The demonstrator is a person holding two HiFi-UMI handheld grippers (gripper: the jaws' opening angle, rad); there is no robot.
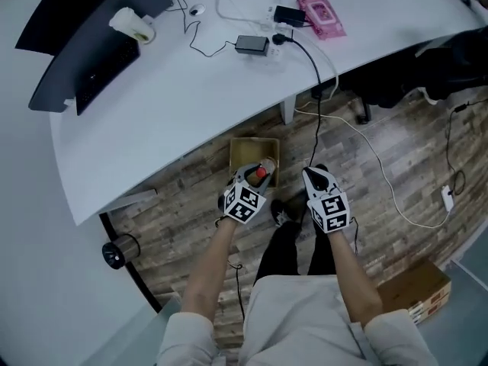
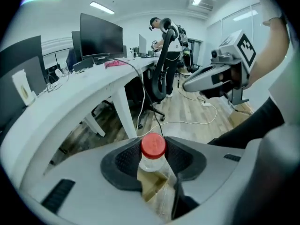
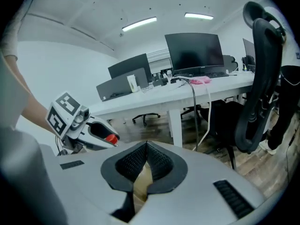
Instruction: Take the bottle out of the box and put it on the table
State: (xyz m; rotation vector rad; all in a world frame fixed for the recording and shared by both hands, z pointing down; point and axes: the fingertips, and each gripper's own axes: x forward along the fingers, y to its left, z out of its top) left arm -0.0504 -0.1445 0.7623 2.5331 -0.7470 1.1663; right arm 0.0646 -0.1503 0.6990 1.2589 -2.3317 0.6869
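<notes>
A clear bottle with a red cap (image 1: 261,174) is held in the air above the open cardboard box (image 1: 245,152) on the wooden floor. My left gripper (image 1: 255,176) is shut on the bottle's neck. In the left gripper view the red cap (image 2: 153,146) stands between the dark pads, with the box (image 2: 151,187) below. My right gripper (image 1: 314,175) hangs beside it to the right, shut and holding nothing; its pads (image 3: 159,162) meet at the tip. The right gripper view shows the left gripper (image 3: 104,136) with the cap. The white table (image 1: 191,90) curves just beyond the box.
On the table lie a laptop (image 1: 91,59), a cup (image 1: 133,25), power adapters (image 1: 252,44), a pink item (image 1: 321,15) and cables. A black cable (image 1: 317,120) hangs to the floor. Another cardboard box (image 1: 415,284) sits at lower right. An office chair (image 3: 260,78) stands at the right.
</notes>
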